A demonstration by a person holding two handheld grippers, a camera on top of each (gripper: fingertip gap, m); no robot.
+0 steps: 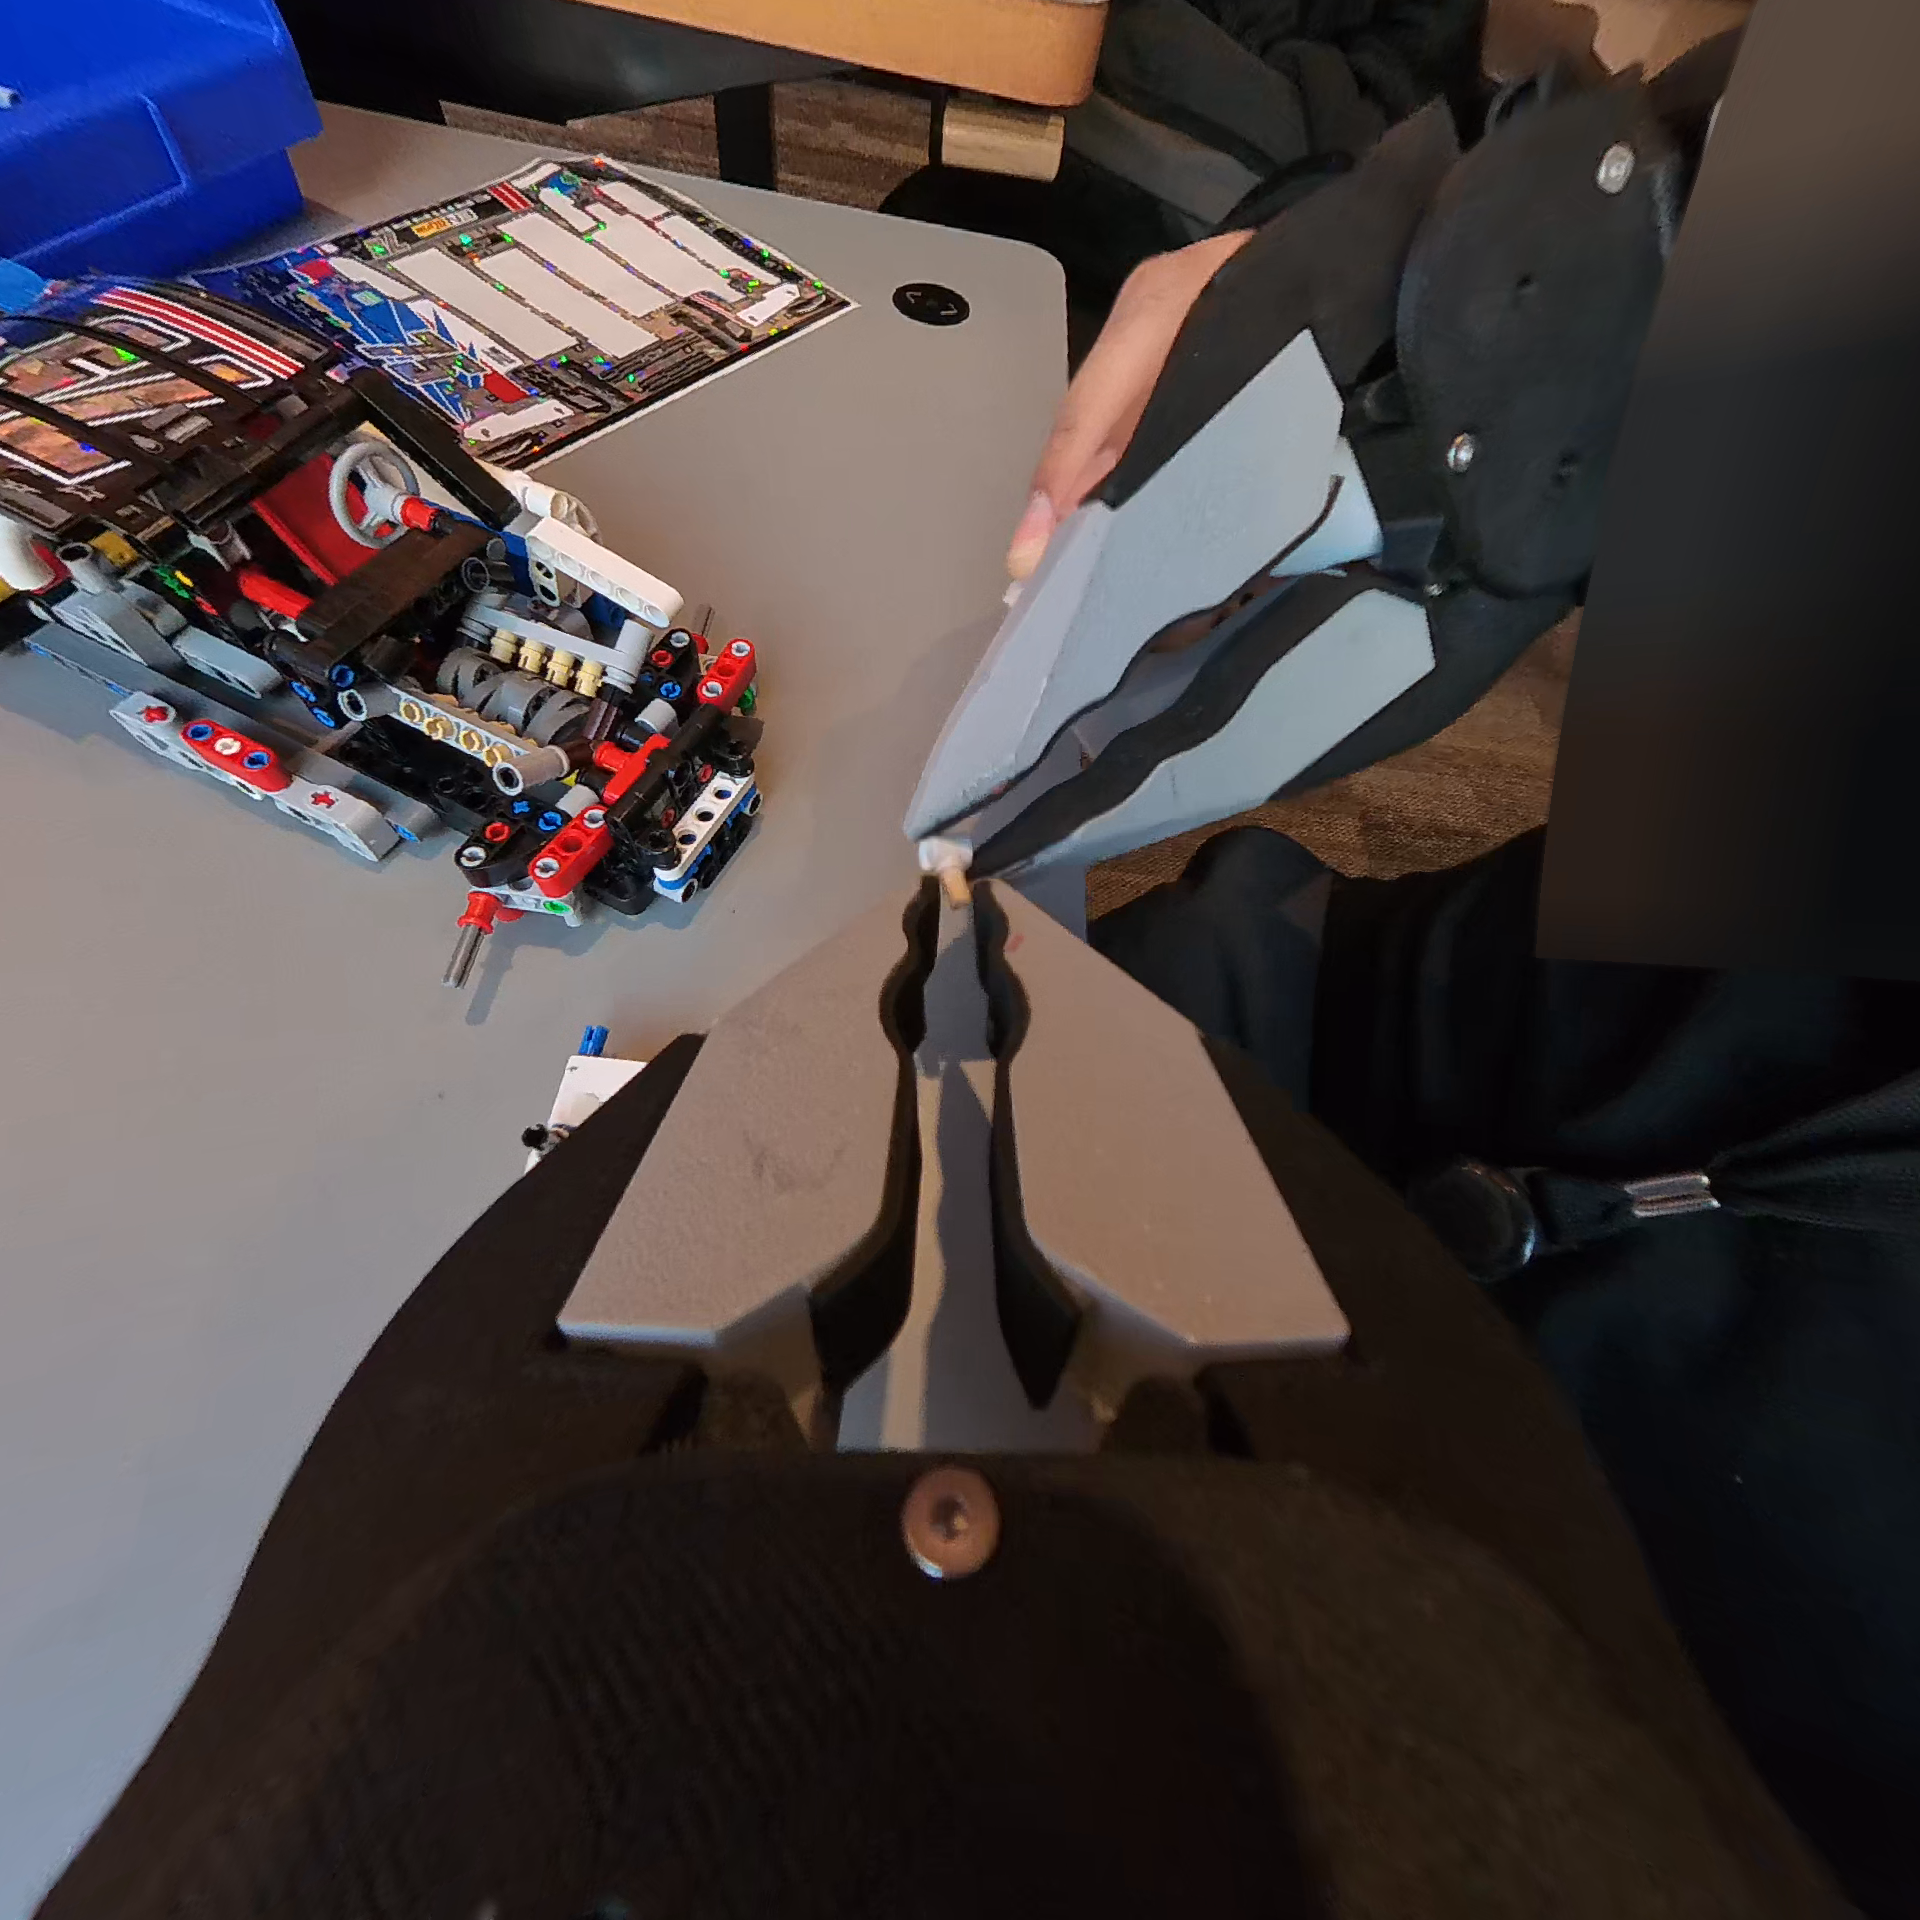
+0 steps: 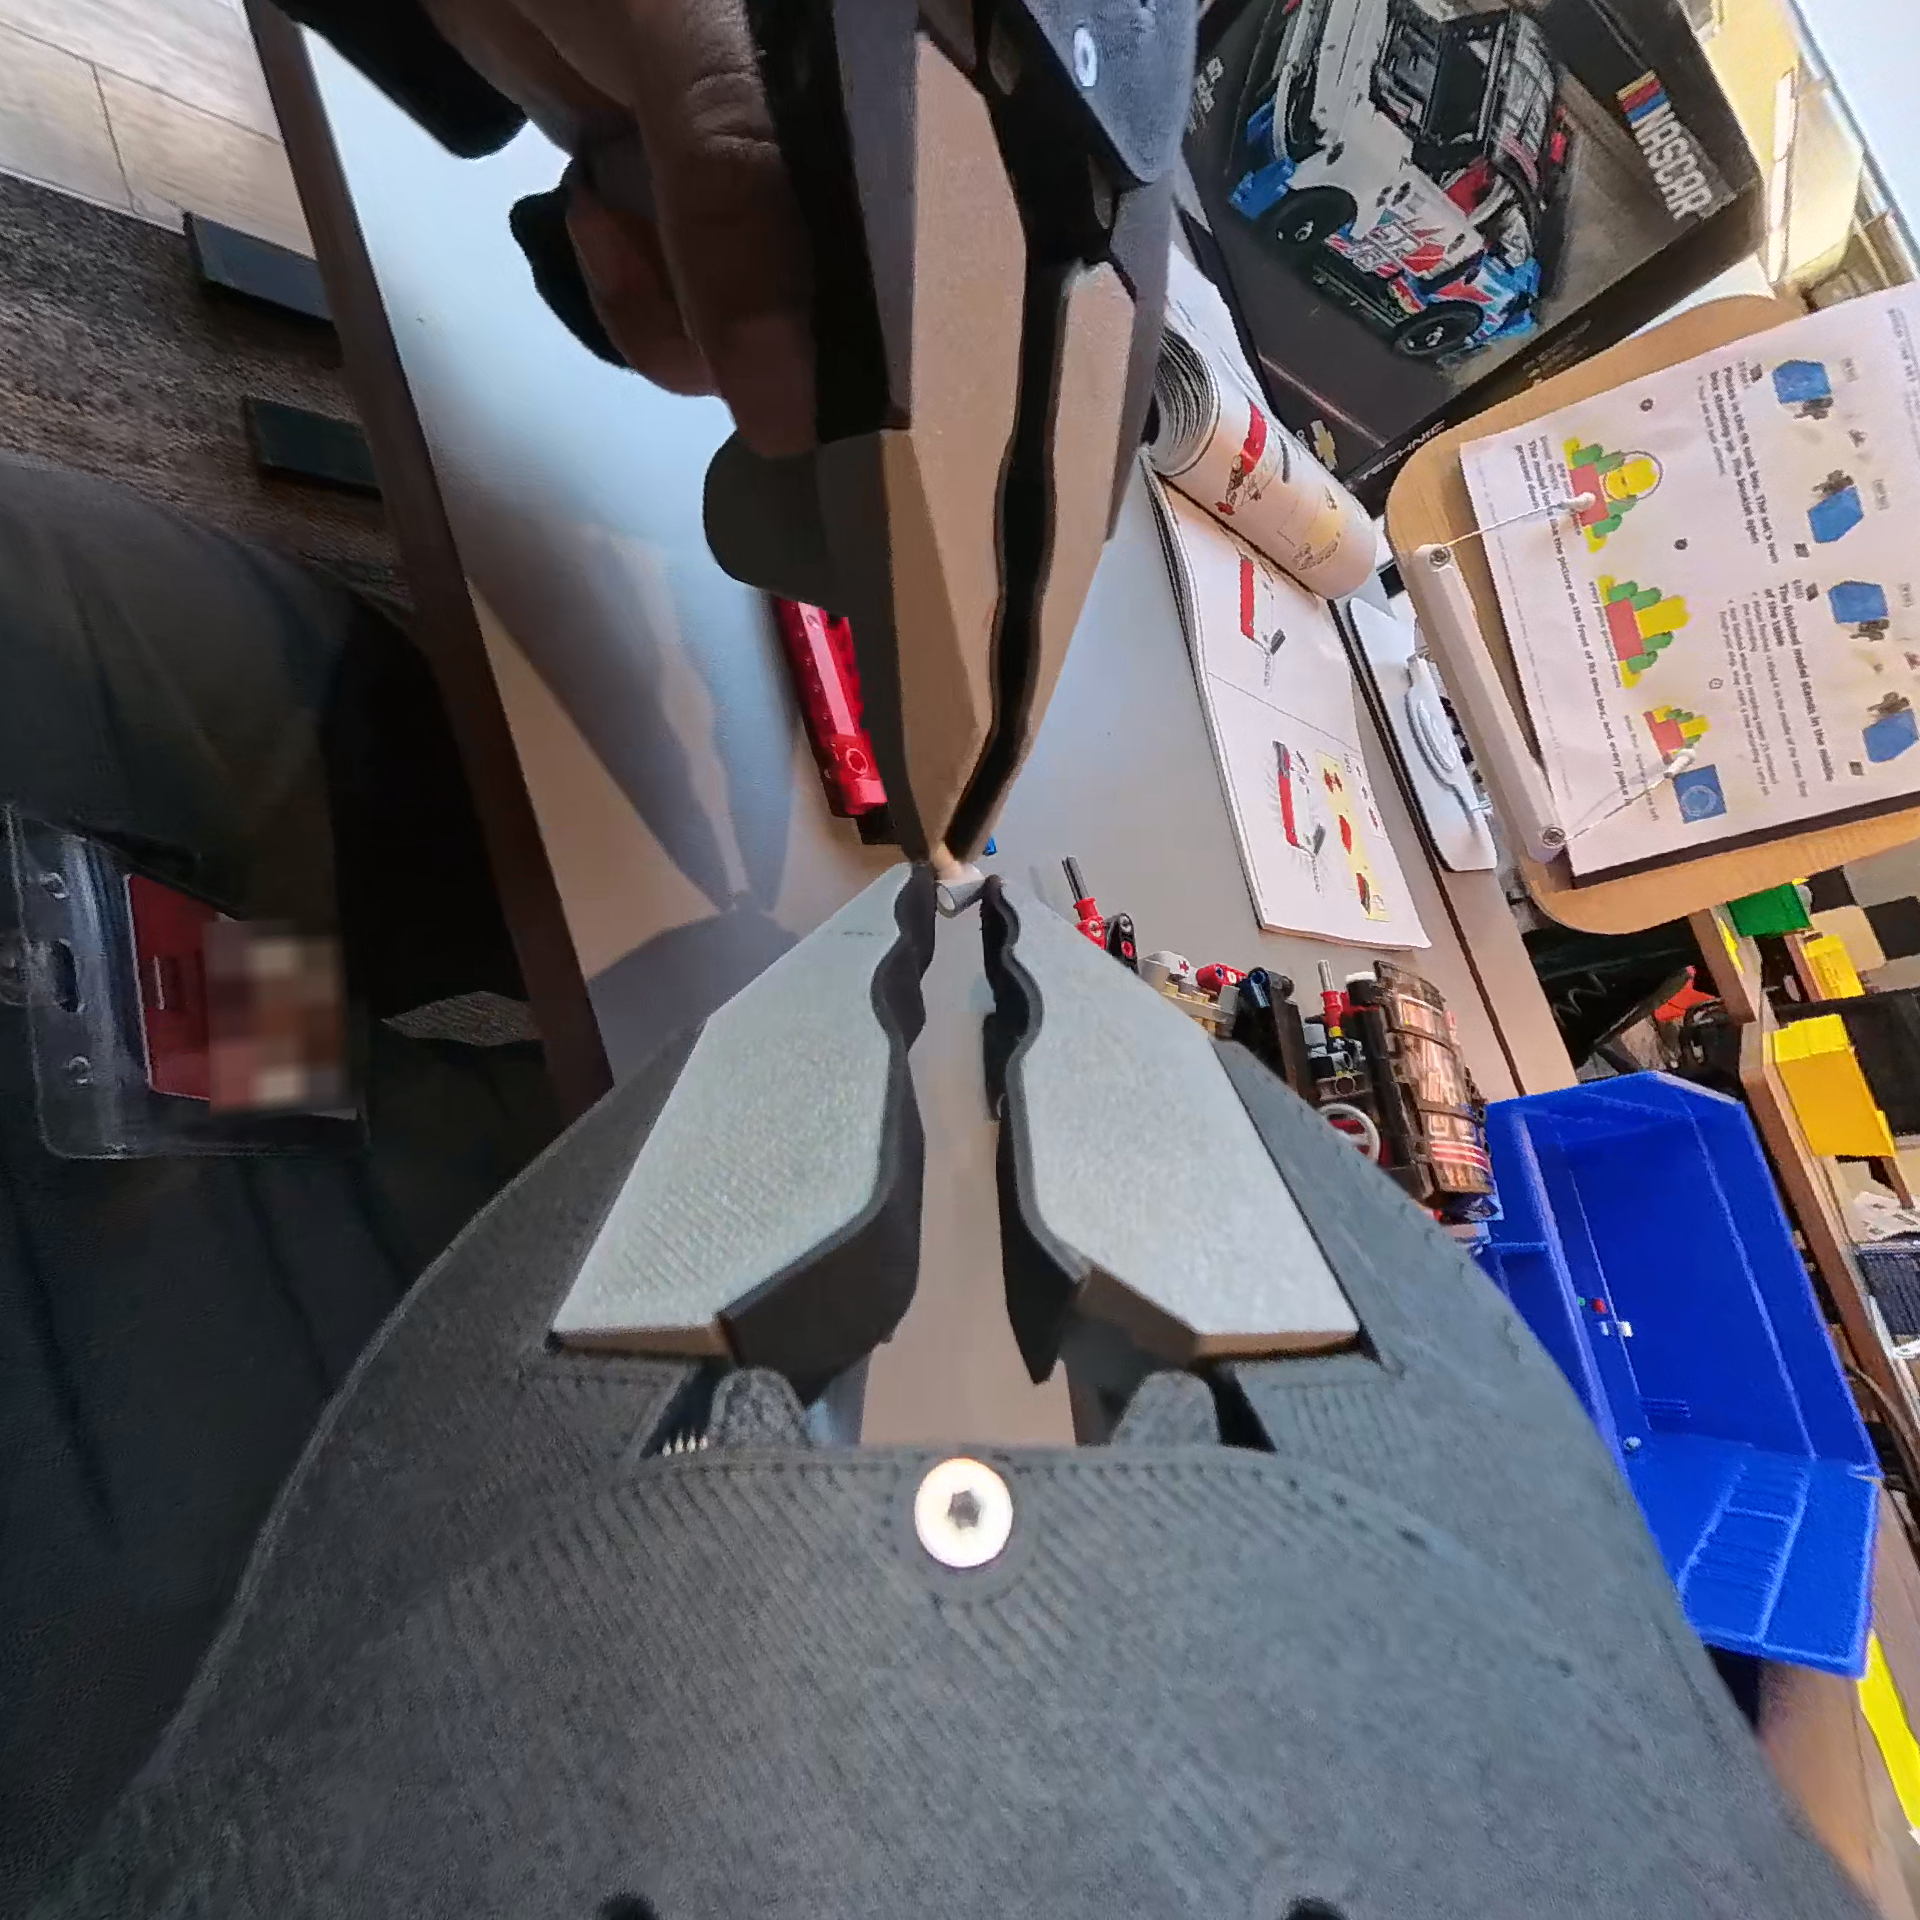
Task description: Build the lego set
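left gripper pinched on tan pin, right gripper on grey connector, tips together

Soft daylight from about 1 o'clock lights the grey table, casting faint shadows toward 7 o'clock. The right wrist view shows pale glare at 11 o'clock. Wide-angle bending and blur grow toward both pictures' edges.
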